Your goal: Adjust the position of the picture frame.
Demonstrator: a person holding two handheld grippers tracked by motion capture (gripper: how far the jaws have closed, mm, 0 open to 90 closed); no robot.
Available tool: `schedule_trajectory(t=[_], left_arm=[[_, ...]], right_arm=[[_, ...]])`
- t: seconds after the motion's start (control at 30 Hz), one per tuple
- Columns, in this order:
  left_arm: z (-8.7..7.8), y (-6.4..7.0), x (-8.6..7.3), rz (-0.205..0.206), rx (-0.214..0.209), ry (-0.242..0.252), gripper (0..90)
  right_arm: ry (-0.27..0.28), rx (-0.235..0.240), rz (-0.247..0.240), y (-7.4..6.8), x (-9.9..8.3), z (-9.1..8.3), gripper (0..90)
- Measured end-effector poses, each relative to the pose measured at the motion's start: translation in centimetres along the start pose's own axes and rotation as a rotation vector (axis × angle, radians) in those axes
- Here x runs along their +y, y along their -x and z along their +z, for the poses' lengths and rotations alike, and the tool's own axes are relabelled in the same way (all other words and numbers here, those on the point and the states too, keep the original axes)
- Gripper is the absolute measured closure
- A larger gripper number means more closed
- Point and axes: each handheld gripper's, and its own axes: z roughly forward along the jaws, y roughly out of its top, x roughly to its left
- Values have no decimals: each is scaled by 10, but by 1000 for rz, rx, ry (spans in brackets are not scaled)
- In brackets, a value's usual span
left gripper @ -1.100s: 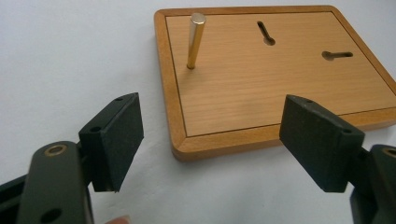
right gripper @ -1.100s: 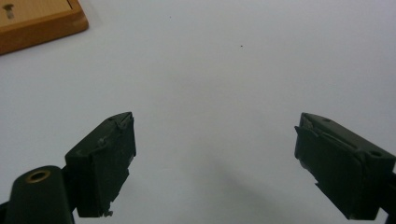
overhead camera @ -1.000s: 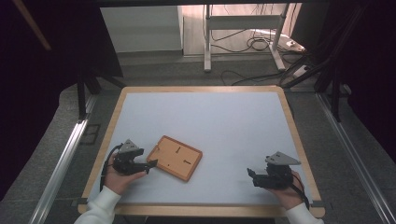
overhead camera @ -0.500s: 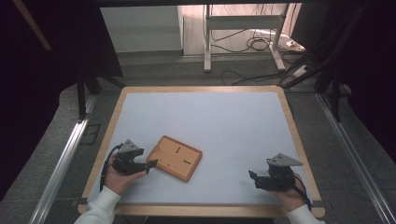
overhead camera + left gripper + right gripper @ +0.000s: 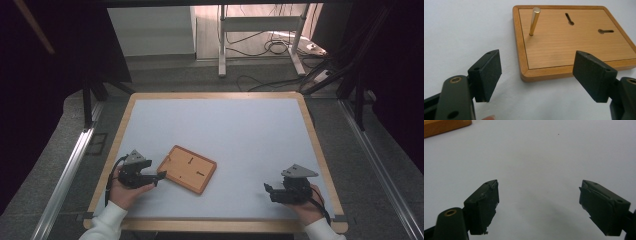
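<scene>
The right gripper (image 5: pixel 267 190) has slid a little lower and farther right along the near edge of the desk (image 5: pixel 240 125) over the past second, while the left gripper (image 5: pixel 159 176) and the wooden board (image 5: pixel 187 169) stay where they were.

From above, the right gripper's jaws are hard to read: they are a dark clump against the hand. Its own view settles it, with both jaws spread wide over bare white desk and nothing between them. There a sliver of the wooden board peeks in at the top left corner, the rest cut off by the frame. The person's forearms are cut off at the bottom of the high view; just white sleeves and hands show.

The left gripper is also wide open and empty, its jaws pointing at the near short edge of the wooden board, just short of it, not touching. The left gripper view clips the board's right corner.

The board lies flat on the desk, left of centre and toward the near side, turned at a slant. It has a raised rim like a shallow tray. Inside the rim stands one brass pin (image 5: pixel 534 21), leaning slightly, planted near one corner. I also count two dark keyhole slots (image 5: pixel 569 19) cut into the panel, both empty.

One board, one pin, two slots, two grippers.
</scene>
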Motion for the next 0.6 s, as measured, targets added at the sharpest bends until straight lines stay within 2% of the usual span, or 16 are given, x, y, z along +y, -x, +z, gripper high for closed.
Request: schedule_trajectory(t=[0.27,0.6], left_arm=[[0,2,3,17,6,10,254],[15,4,17,37,2,-15,269]], right_arm=[[0,-12,-28,-4,0,-1,167],[-6,-11,-29,-2,-1,1,167]])
